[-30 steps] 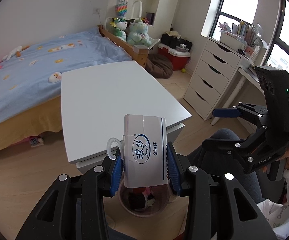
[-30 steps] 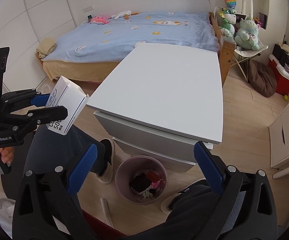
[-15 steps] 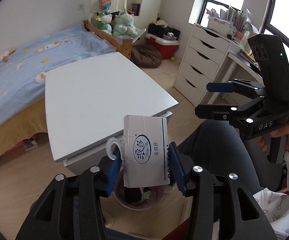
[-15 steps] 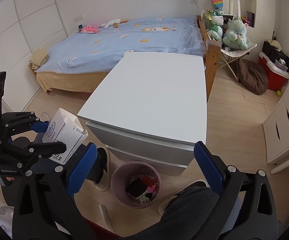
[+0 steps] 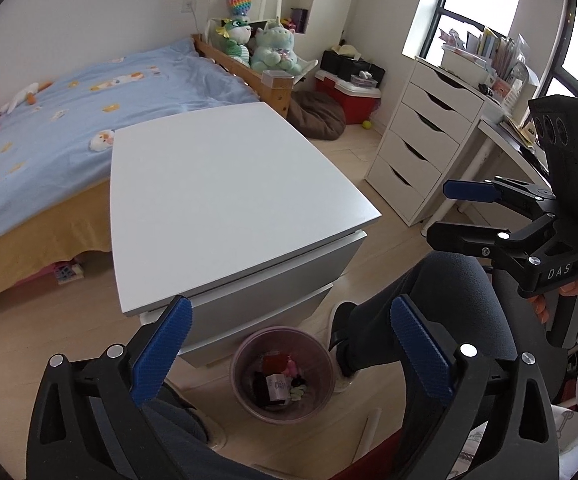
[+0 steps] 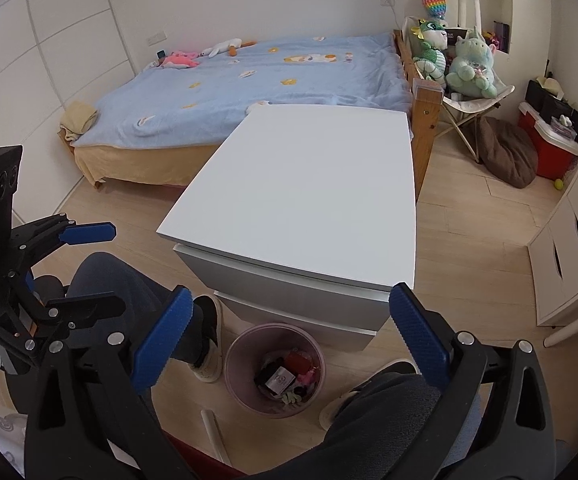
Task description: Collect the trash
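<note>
Pink bin on the floor before the white desk holds the white box; your left tongs are opening, empty, and your right tongs gape empty.

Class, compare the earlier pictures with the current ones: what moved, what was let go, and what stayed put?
The left claw is opening and has let go of the white box, which now lies down in the pink bin. Nothing is between its pads. The right claw stays open and empty; the white table has not moved.
</note>
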Demonstrator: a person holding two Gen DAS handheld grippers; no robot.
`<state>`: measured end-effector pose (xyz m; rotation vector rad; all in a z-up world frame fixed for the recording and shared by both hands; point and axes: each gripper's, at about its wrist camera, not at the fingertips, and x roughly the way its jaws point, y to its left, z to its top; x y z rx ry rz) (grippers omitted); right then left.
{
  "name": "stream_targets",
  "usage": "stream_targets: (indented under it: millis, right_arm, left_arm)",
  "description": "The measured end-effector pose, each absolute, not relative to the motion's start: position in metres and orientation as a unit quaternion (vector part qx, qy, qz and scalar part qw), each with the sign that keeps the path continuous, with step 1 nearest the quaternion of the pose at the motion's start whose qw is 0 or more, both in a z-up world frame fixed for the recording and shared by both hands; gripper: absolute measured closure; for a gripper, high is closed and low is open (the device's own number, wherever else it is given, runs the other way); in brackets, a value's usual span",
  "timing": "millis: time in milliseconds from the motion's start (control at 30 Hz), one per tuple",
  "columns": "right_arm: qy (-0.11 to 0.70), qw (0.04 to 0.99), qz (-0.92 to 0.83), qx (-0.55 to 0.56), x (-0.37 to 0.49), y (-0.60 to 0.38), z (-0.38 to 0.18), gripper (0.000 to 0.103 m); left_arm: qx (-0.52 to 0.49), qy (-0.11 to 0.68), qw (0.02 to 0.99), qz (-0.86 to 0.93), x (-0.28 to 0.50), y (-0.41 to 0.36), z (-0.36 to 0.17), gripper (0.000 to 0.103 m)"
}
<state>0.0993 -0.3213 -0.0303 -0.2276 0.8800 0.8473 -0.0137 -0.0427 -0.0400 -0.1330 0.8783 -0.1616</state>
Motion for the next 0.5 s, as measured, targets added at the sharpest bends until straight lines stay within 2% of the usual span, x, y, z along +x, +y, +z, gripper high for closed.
stream_targets:
  millis: [500]
  right_arm:
    - [0.39, 0.825, 0.395, -0.103, 0.107, -0.308, -0.008, 0.005]
  left_arm:
    - [-0.079, 0.396, 0.914, -0.041, -0.007, -0.019, -0.021, 0.007]
